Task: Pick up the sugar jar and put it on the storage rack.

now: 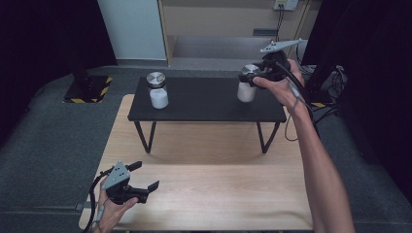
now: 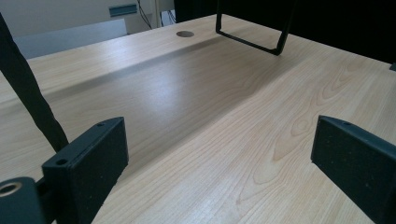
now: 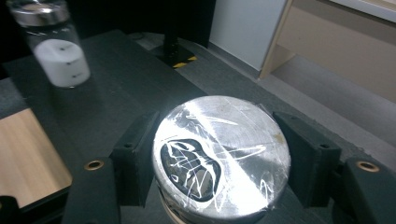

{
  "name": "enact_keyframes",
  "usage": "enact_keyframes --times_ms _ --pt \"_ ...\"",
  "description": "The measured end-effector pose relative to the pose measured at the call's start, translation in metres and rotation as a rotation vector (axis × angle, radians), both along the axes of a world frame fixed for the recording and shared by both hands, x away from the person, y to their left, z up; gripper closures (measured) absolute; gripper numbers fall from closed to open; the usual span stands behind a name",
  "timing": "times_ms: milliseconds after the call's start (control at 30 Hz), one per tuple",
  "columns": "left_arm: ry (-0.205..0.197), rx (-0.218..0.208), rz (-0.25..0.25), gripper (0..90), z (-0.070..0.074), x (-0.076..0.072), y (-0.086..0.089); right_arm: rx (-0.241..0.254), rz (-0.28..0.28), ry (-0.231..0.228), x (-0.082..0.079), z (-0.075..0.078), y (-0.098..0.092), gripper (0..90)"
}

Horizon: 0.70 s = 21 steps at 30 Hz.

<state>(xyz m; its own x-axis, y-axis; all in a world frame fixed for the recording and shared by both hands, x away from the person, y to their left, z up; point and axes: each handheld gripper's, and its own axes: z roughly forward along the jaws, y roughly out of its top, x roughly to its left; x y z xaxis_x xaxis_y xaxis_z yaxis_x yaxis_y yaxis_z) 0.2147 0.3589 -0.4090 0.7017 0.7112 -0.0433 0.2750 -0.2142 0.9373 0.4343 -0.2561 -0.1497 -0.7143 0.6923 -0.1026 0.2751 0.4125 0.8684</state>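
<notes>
The person is standing at a light wooden bench, forearms coming in from the bottom of the high view. A low black shelf on thin black legs is sitting across the far part of the bench, in the upper middle of the frame.

Two clear jars with metal lids are standing upright on the shelf, well apart. The left jar is sitting toward the shelf's left end, white material filling its lower half. The right jar is standing toward the shelf's right end, also white in its lower part.

The right gripper is reaching in from the upper right of the high view, over the lid of the right jar. In the right gripper view the round, scratched metal lid is sitting between the two black fingers, one pad at each side of the rim and close against it; whether the pads are actually pressing on the lid I cannot tell. The left jar is showing in the upper left of that view, blurred.

The left gripper is resting low at the lower left of the high view, just above the bare wood near the bench's front edge. Its fingers are standing wide apart with nothing between them. In the left gripper view one shelf leg is showing at the top of the frame.
</notes>
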Motion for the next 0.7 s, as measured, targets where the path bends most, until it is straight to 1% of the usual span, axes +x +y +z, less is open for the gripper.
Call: enact_keyframes --times_ms 33,200,300,367,433,667,700 --pt "0.0 0.001 0.0 2.9 0.0 0.0 0.0 0.006 -0.01 0.006 0.003 -0.003 0.001 34.6" --pt "0.0 -0.003 0.0 2.9 0.0 0.0 0.001 -0.029 -0.021 0.028 0.012 -0.009 0.009 34.6" --pt "0.0 -0.005 -0.001 2.9 0.0 0.0 0.002 -0.018 -0.014 0.044 0.017 -0.012 0.011 34.6" --pt "0.0 -0.006 -0.001 2.9 0.0 0.0 0.002 -0.014 -0.011 0.046 0.018 -0.014 0.011 34.6" --pt "0.002 -0.004 -0.002 2.9 0.0 0.0 0.002 -0.004 -0.017 0.05 0.018 -0.016 0.01 34.6" --pt "0.002 -0.005 -0.001 2.9 -0.001 0.0 0.002 0.005 -0.019 0.063 0.021 -0.021 0.007 34.6" --pt "0.002 -0.005 -0.001 2.9 -0.001 0.0 0.002 0.014 -0.023 0.064 0.021 -0.023 0.006 34.6"
